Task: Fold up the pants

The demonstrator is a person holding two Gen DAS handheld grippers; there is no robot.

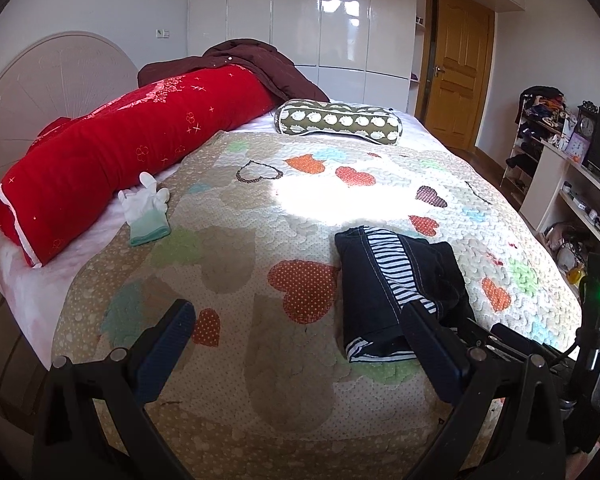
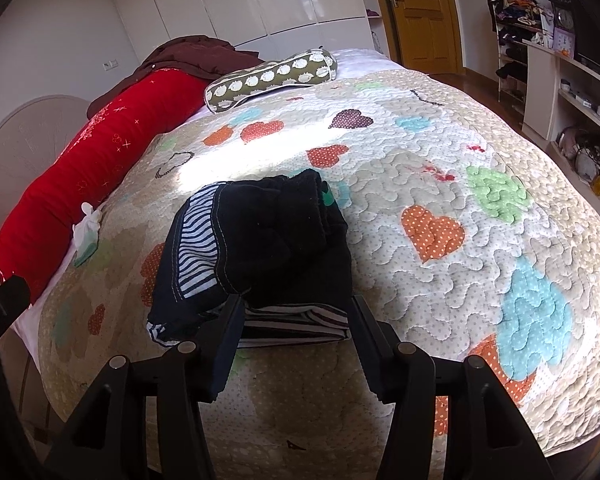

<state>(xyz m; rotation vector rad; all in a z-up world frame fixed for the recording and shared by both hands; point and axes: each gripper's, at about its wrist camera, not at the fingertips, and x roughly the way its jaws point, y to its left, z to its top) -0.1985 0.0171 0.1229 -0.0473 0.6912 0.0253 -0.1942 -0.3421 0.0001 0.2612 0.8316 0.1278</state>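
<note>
Dark navy pants with a blue-and-white striped panel lie folded in a compact bundle on the quilted bed (image 1: pixel 260 360); they show in the left wrist view (image 1: pixel 396 280) and in the right wrist view (image 2: pixel 260 248). My left gripper (image 1: pixel 296 316) is open and empty, its right finger next to the bundle's near edge. My right gripper (image 2: pixel 296 308) is open, its two fingers standing at either side of the bundle's near edge; whether they touch the cloth I cannot tell. The right gripper's body shows at the left wrist view's right edge.
A long red bolster (image 1: pixel 120 152) and a dark red garment (image 1: pixel 256 64) lie along the headboard side. An olive dotted pillow (image 1: pixel 340 122) sits at the far end. A white and green glove (image 1: pixel 146 212) lies beside the bolster. Shelves with clutter (image 1: pixel 572 184) stand to the right.
</note>
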